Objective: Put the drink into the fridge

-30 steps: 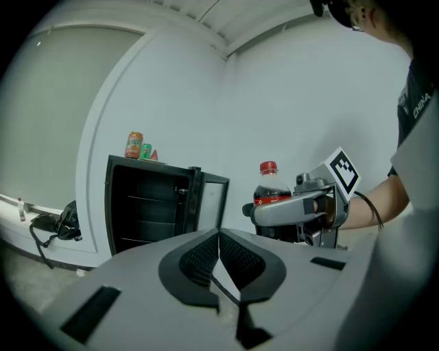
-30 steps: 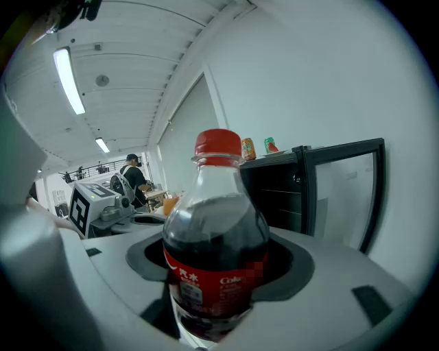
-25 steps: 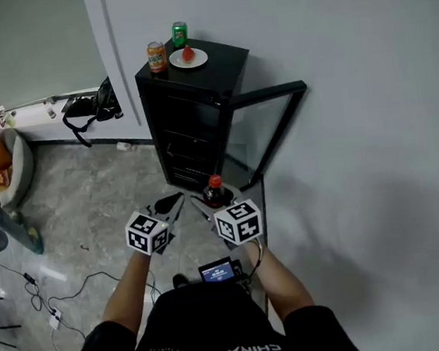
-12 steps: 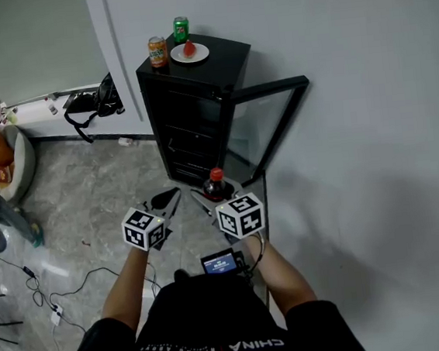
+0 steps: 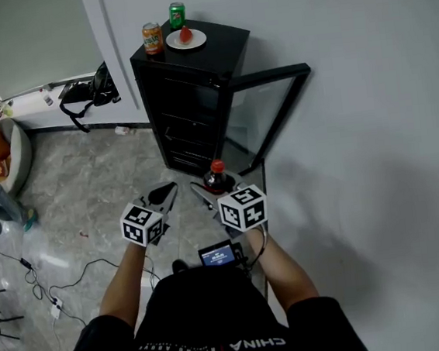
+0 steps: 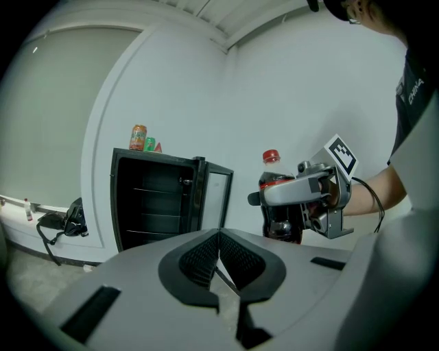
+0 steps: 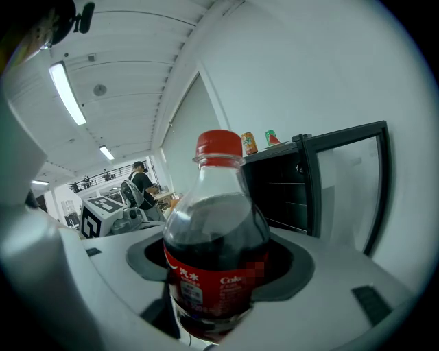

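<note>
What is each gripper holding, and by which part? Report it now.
The right gripper holds the cola bottle upright by its labelled lower body, fingers on either side. The left gripper holds nothing; its fingers are shut together.

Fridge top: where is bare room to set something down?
The fridge top is bare on its right half, between the plate and its right edge. The left end is crowded: orange can, green can and plate stand close together.
</note>
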`<action>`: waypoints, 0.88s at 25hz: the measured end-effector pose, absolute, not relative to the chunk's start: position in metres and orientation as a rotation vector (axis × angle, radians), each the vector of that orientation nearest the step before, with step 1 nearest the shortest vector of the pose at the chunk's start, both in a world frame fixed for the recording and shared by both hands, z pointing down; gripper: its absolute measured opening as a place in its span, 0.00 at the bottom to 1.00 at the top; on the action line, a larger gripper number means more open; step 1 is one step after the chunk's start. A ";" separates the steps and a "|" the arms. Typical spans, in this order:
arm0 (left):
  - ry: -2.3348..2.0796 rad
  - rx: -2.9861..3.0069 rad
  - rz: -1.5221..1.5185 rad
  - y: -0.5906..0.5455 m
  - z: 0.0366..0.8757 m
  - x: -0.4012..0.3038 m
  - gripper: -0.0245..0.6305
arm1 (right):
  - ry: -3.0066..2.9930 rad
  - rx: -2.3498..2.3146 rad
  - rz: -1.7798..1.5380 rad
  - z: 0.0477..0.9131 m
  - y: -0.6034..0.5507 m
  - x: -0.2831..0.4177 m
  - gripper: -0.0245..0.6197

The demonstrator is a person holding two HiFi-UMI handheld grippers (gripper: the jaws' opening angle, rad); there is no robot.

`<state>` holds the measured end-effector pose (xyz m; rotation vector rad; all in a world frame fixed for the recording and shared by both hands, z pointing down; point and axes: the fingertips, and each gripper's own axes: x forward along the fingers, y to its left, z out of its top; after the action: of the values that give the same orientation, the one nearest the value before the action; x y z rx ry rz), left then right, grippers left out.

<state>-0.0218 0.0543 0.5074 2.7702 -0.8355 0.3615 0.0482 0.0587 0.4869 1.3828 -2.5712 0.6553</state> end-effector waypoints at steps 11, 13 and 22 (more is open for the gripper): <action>-0.897 2.720 0.382 0.039 0.520 -0.012 0.06 | -2.580 1.352 0.688 0.501 0.042 0.070 0.53; -0.911 2.712 0.383 0.039 0.519 -0.008 0.06 | -2.588 1.343 0.694 0.501 0.042 0.077 0.53; -0.993 2.635 0.396 0.039 0.533 -0.010 0.06 | -2.608 1.287 0.756 0.517 0.025 0.093 0.53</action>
<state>-0.0100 0.0392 0.5331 2.6351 -0.9925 0.3965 0.0930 0.0253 0.5167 1.2869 -2.6075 0.7565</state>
